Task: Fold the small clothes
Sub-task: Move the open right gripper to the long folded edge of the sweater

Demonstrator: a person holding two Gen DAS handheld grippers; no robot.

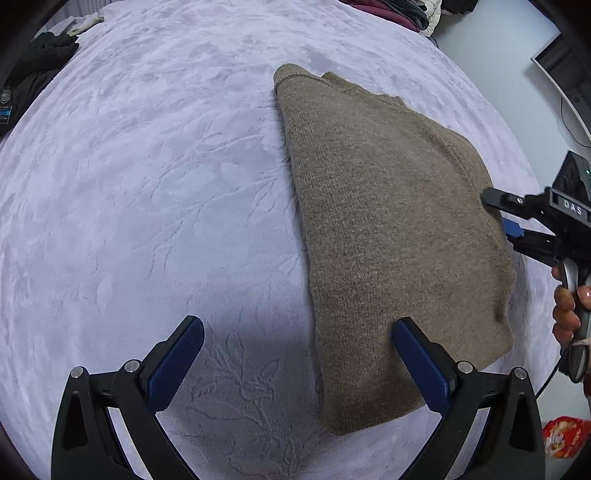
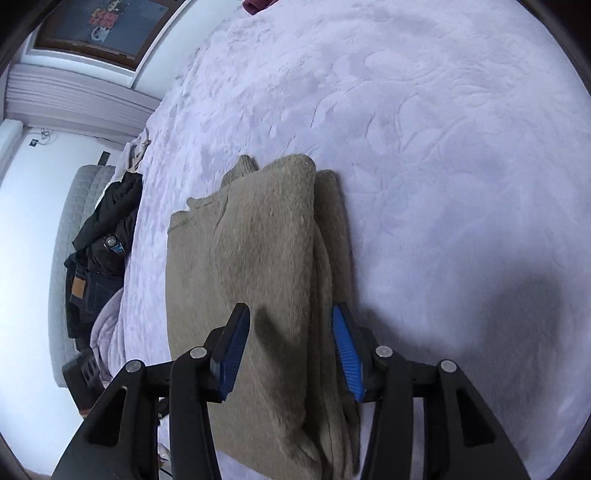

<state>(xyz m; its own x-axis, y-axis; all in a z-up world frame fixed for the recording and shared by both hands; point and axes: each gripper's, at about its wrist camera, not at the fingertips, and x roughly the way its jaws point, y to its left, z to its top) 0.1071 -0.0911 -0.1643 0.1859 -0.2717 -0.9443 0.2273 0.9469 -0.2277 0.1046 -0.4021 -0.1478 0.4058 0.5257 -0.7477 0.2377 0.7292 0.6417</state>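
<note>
A folded olive-brown knit sweater [image 1: 388, 229] lies on the pale lilac plush bedspread [image 1: 155, 177]. My left gripper [image 1: 297, 332] is open wide above the sweater's near left corner; one blue pad is over the sweater, the other over bare bedspread. It holds nothing. My right gripper [image 2: 291, 321] is open and straddles the sweater's [image 2: 258, 266] thick folded edge, with fabric lying between its blue pads. It also shows in the left wrist view [image 1: 496, 214] at the sweater's right edge, held by a hand.
Dark clothes [image 1: 40, 62] lie at the bedspread's far left edge, also seen in the right wrist view [image 2: 103, 240]. More clothes [image 1: 399, 11] are piled at the far side. A red packet [image 1: 563, 435] lies off the bed, bottom right.
</note>
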